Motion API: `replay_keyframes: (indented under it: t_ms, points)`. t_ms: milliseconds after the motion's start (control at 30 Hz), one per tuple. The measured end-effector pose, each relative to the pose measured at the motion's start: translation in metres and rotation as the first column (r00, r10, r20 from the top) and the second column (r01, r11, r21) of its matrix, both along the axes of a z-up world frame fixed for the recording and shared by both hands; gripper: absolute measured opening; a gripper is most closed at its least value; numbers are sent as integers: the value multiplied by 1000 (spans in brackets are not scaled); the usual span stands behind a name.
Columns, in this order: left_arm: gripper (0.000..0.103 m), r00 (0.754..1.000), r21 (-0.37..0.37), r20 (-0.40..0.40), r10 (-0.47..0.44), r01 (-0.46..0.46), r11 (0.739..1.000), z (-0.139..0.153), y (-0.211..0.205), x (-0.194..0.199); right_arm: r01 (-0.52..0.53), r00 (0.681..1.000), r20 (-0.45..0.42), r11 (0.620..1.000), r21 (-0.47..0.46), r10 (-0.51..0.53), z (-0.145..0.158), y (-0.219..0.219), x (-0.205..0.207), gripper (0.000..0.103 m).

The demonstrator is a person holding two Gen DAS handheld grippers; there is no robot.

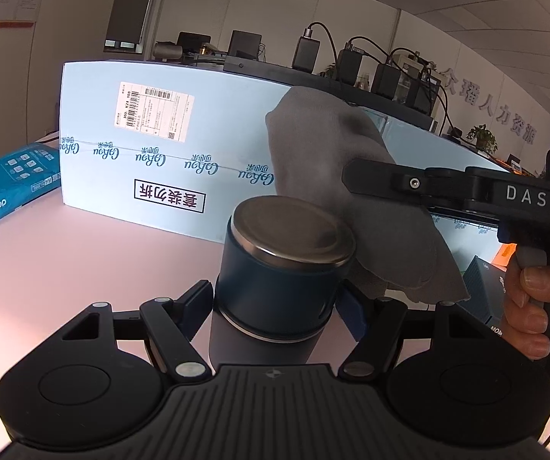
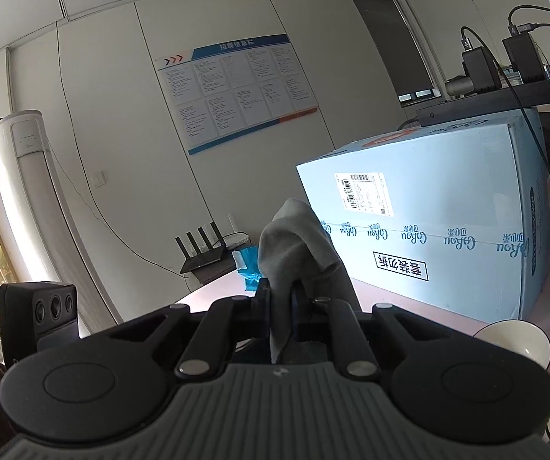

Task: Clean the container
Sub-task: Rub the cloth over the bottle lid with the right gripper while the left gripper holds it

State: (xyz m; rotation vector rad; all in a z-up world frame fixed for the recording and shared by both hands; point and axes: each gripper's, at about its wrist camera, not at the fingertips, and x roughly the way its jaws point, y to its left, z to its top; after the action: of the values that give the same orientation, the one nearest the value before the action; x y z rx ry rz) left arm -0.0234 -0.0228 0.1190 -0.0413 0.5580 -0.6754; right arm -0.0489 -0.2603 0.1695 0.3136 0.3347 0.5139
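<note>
Pale blue carton point(image 1: 183, 142) (label upside down), teal packet point(image 1: 10, 184), router point(image 2: 202, 253), white bowl point(image 2: 512, 341)

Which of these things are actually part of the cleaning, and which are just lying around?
In use: dark blue container, held by left gripper; grey cloth, pinched in right gripper.

Lying about: blue carton, teal packet, white bowl, router.

Left wrist view looks forward and slightly down along its tongs point(image 1: 275, 303), close on a flask point(image 1: 275, 280) above the desk point(image 1: 64, 260); right wrist view looks nearly level toward the wall; both share the blue box point(image 1: 198, 145) point(image 2: 447, 230) and grey cloth point(image 1: 336, 176) point(image 2: 294, 245).
</note>
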Motion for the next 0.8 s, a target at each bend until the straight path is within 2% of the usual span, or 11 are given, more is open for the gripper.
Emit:
replay_keyframes:
  t_ms: [167,300,800]
  points:
    - [66,1000,-6,-2,10,-10,1000,0,-1,0,16,999,-28,1000,-26,-17,7,4,3,13]
    - [66,1000,-7,-3,17,-17,1000,1,-2,0,-12,1000,-27,999,-41,11,10,9,2,13]
    - [66,999,11,6,41,-41,999,3,-9,1,-222,974,-32,975,22,223,19,38,-3,13]
